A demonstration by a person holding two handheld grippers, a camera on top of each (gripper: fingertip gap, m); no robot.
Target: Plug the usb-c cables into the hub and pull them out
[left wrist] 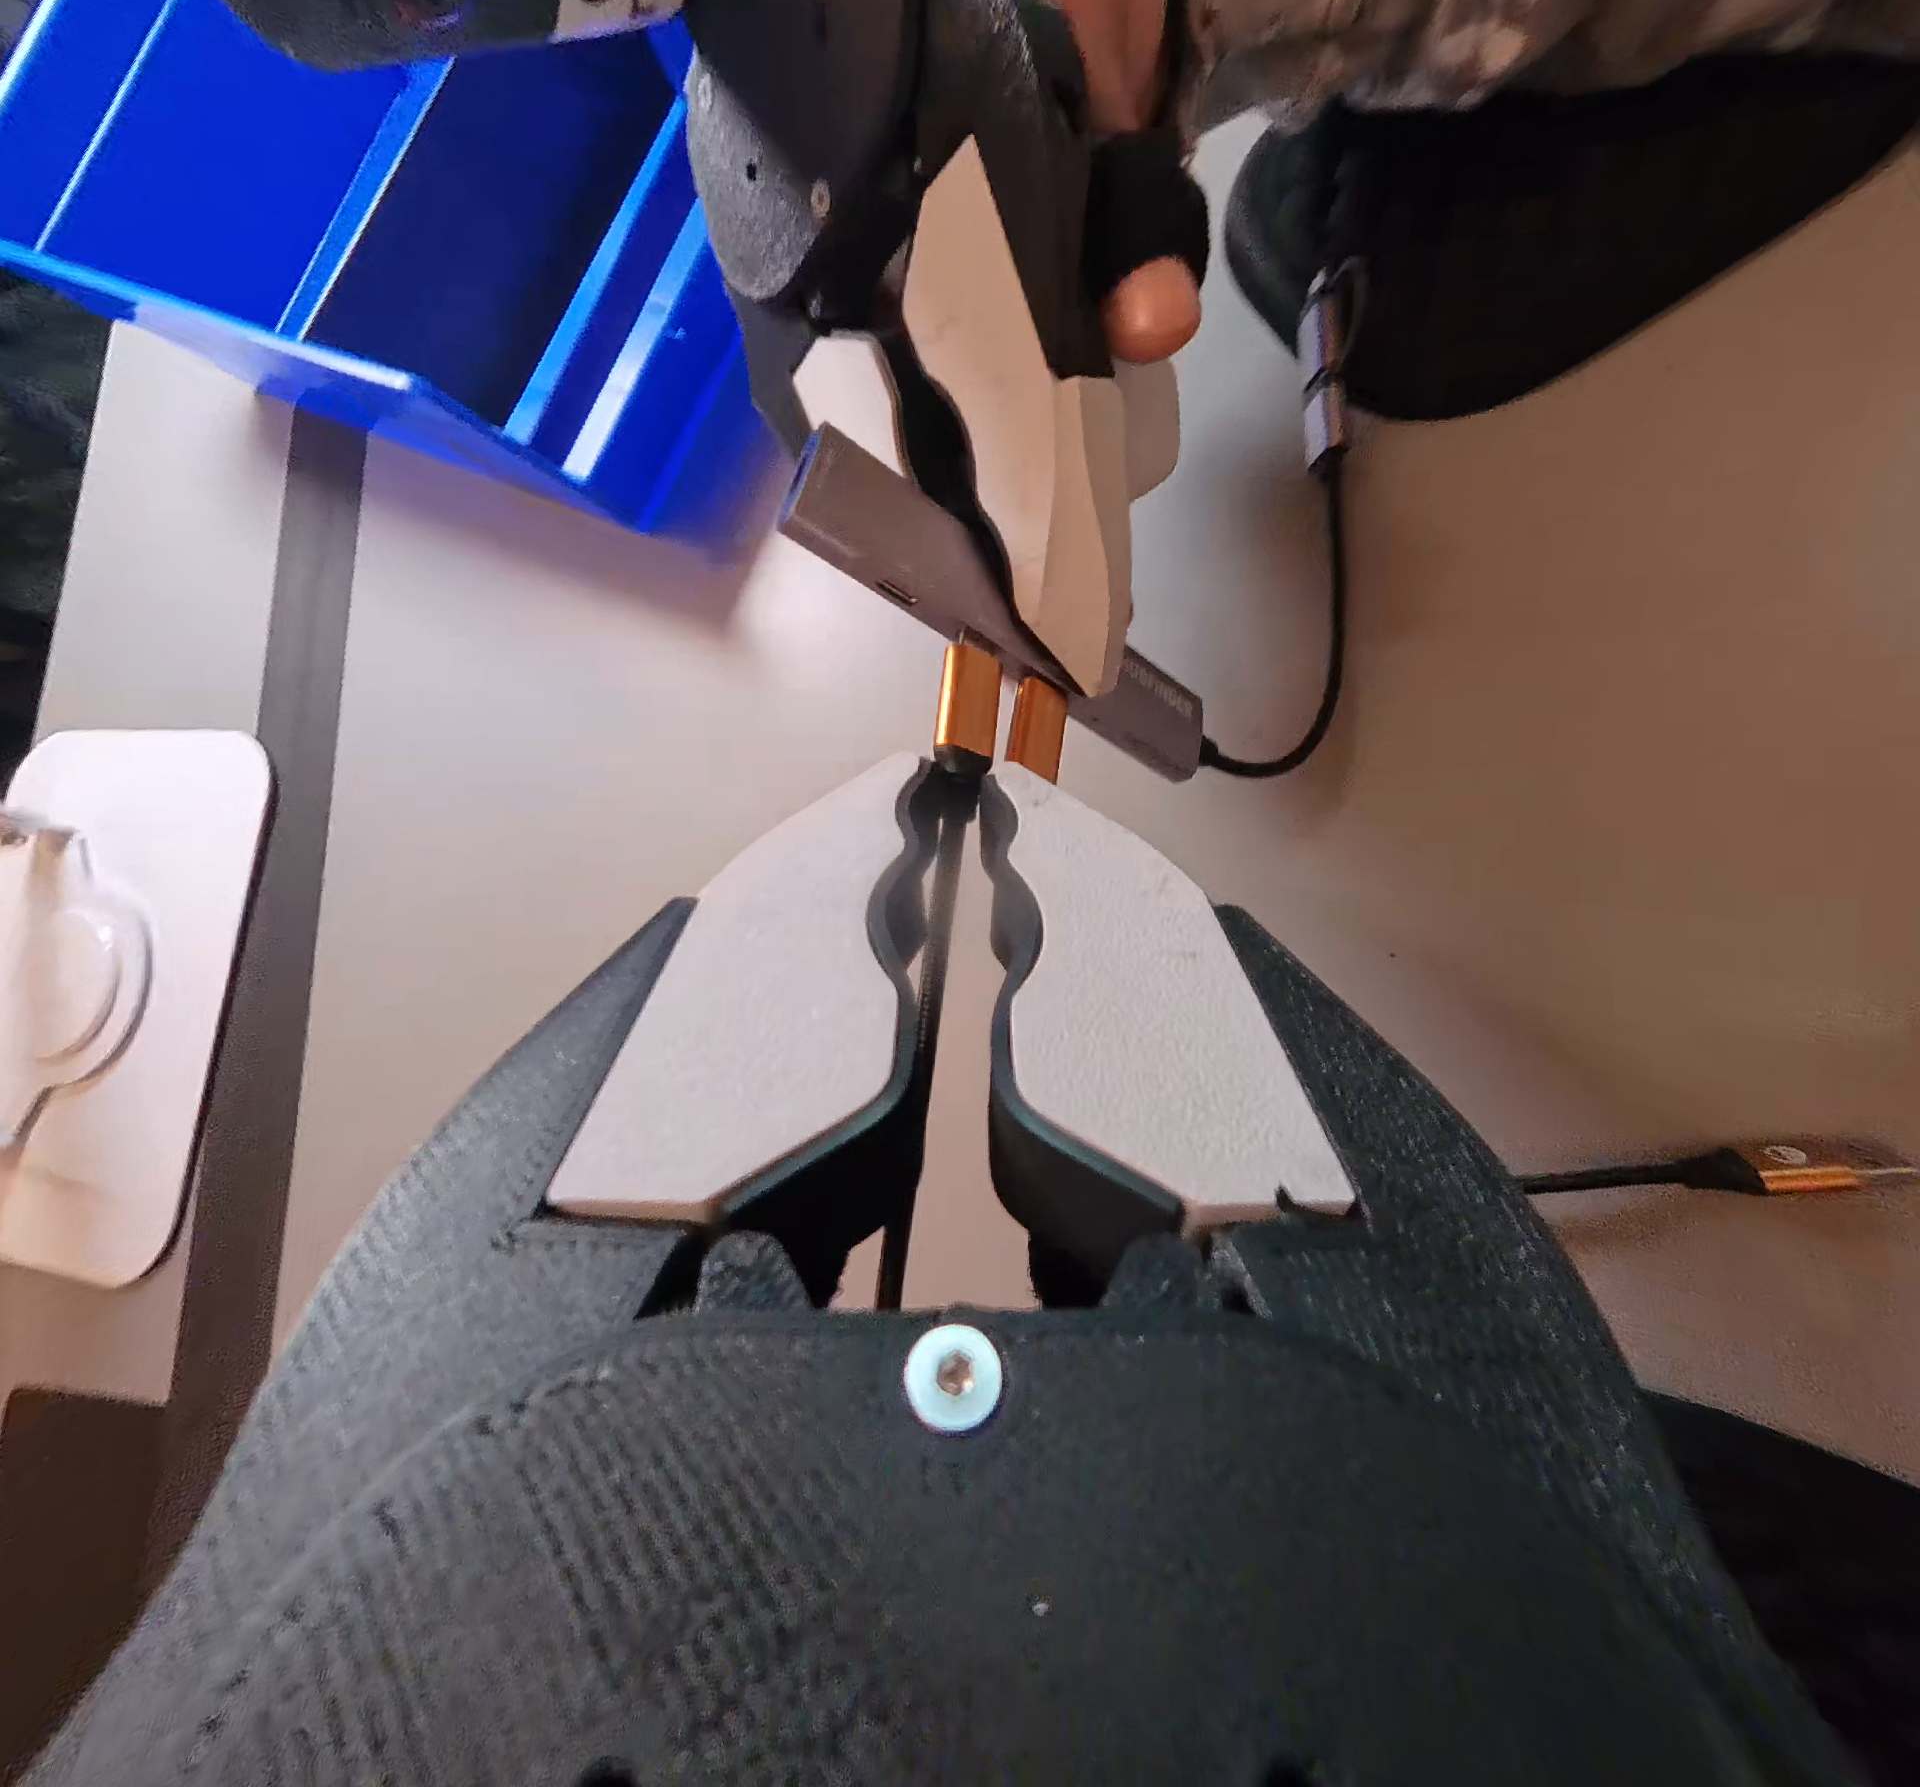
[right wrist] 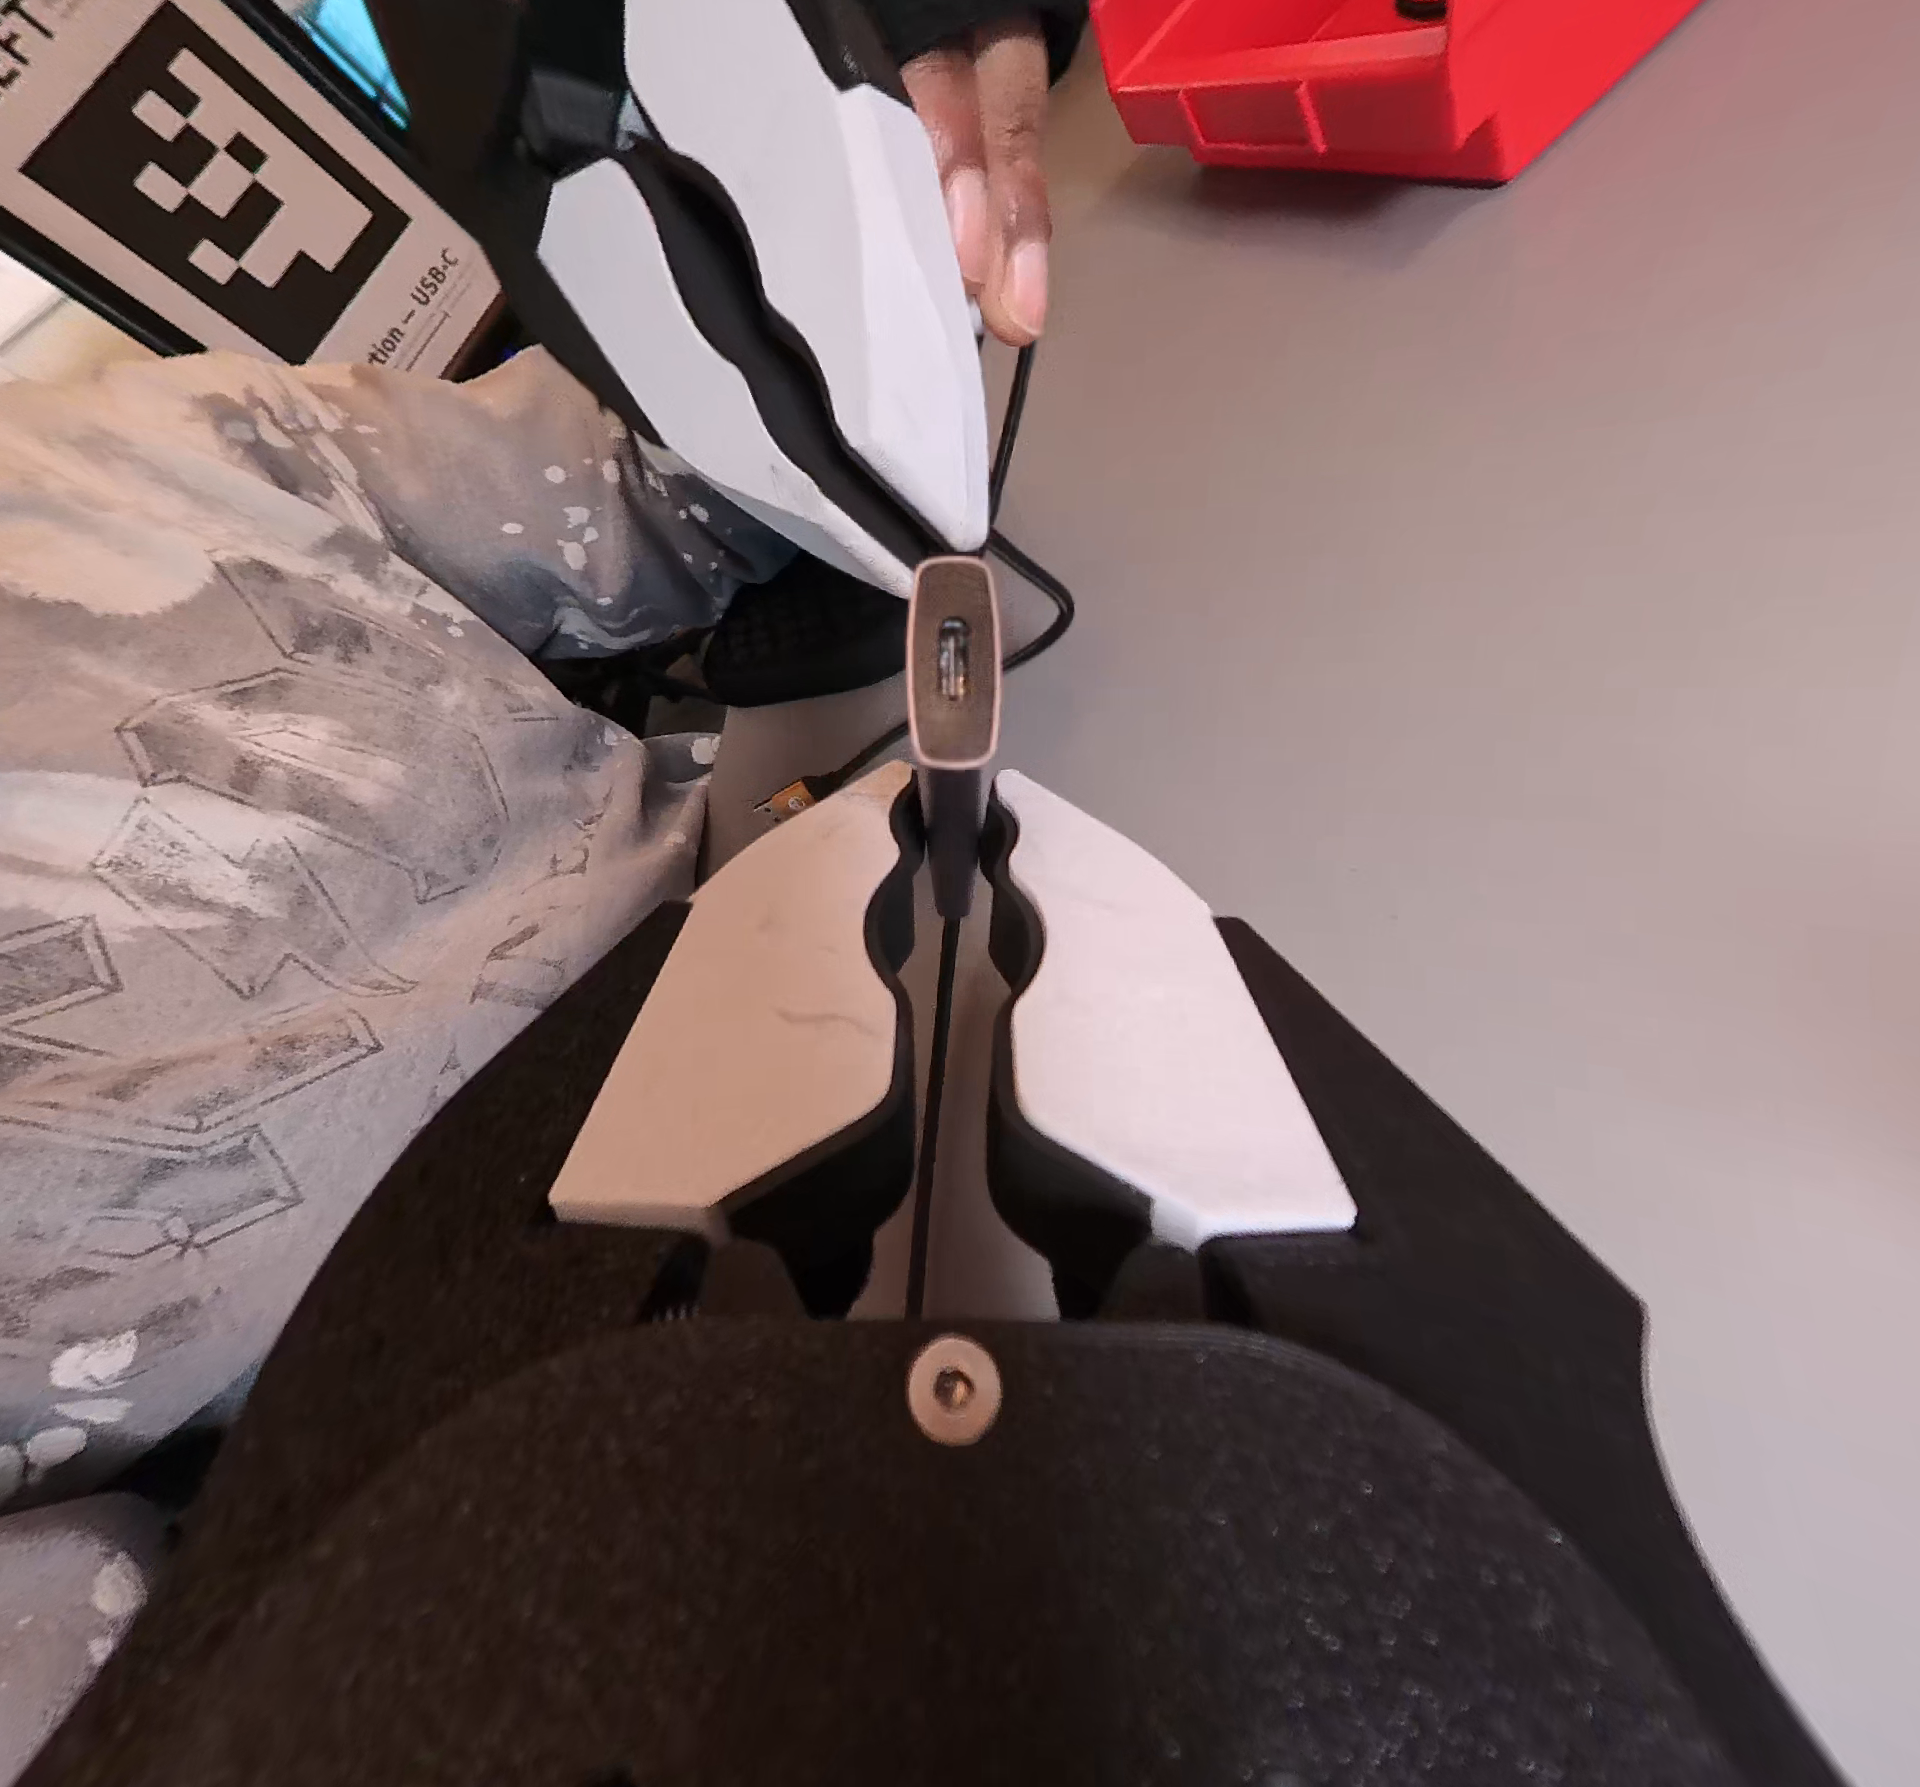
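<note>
My right gripper is shut on the grey hub, which I see end-on, held above the table. In the left wrist view the hub slants across the middle with the right gripper clamped on it. My left gripper is shut on the black cable just behind an orange usb-c plug. That plug's tip sits at a port on the hub's side. A second orange plug sits in the port beside it. The left gripper shows above the hub in the right wrist view.
A third orange-plug cable lies loose on the table at right. The hub's own black lead loops to a grey plug. A blue bin stands far left, a red bin far right. A white pad lies at the left edge.
</note>
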